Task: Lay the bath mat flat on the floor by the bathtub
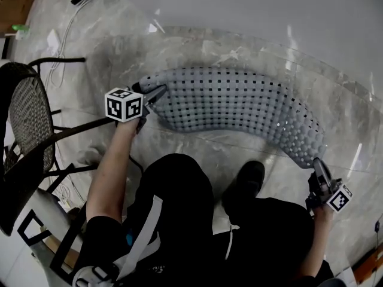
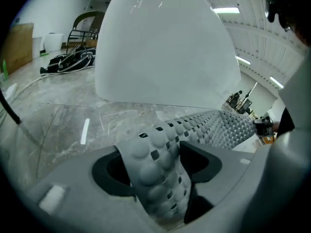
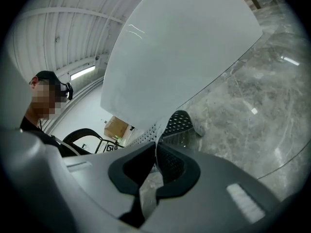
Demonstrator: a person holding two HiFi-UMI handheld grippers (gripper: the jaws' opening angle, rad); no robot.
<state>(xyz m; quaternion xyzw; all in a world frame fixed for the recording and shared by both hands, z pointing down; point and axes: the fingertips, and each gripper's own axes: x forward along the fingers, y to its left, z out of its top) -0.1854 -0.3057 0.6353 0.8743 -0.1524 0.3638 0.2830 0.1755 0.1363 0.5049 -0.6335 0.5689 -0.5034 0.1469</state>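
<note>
Status, as I read it from the remote station:

1. The bath mat [image 1: 239,109] lies on the floor [image 1: 108,52] in front of the bathtub [image 2: 165,47]. Its long axis runs left to right across the head view, bowed rather than straight.
2. Left tongs [image 1: 154,94]: spread. The mat's left end lies between the jaws with a gap on each side, so it is not pinched.
3. Right tongs [image 1: 318,167]: pressed together on the mat's right edge. That end bends back toward my feet and stands up off the floor in the right gripper view.

Governing relation: each end of the mat sits at one pair of tongs, and only the right pair grips. I judge the next move belongs to the right hand: carry its end away from me until the long axis lines up with the tub, lower it, then let go.
</note>
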